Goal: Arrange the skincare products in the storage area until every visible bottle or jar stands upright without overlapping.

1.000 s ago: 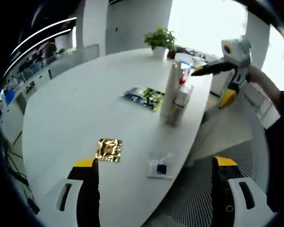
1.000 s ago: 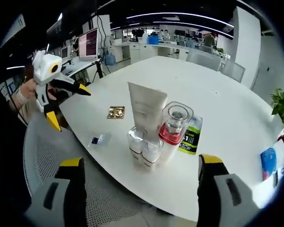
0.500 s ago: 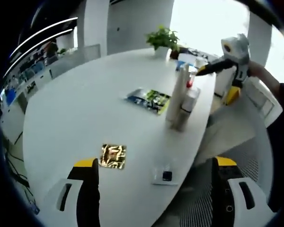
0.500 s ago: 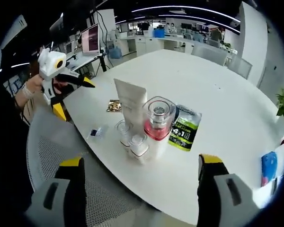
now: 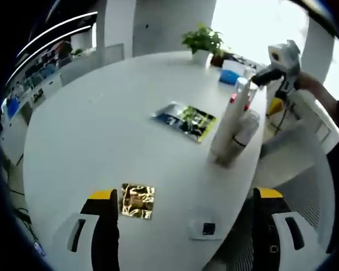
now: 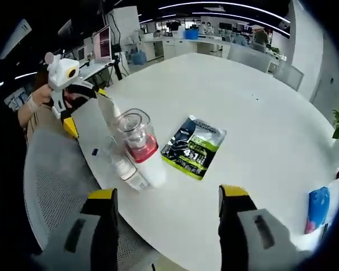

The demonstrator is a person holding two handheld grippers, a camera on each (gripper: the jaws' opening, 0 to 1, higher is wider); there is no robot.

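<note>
White counter point(image 5: 101, 113) carries your bottles point(image 6: 137, 152) clustered upright at its near edge (green packet point(image 6: 193, 147) beside them). Both claws, left point(image 5: 183, 226) and right point(image 6: 166, 226), are spread and hold nothing; you're approaching. Next, separate any touching bottles.

A broad white round table point(image 5: 90, 118) carries everything. In the left gripper view, a gold foil square point(image 5: 137, 199) lies near its 6 o'clock edge, with a small clear packet point(image 5: 205, 228) toward 5 o'clock. A green and black pouch point(image 5: 187, 119) lies flat near the middle. A cluster of upright bottles point(image 5: 233, 132) stands at 3 o'clock by the rim. A potted plant point(image 5: 202, 43) and a blue pack point(image 5: 231, 77) sit near 1 o'clock.
</note>
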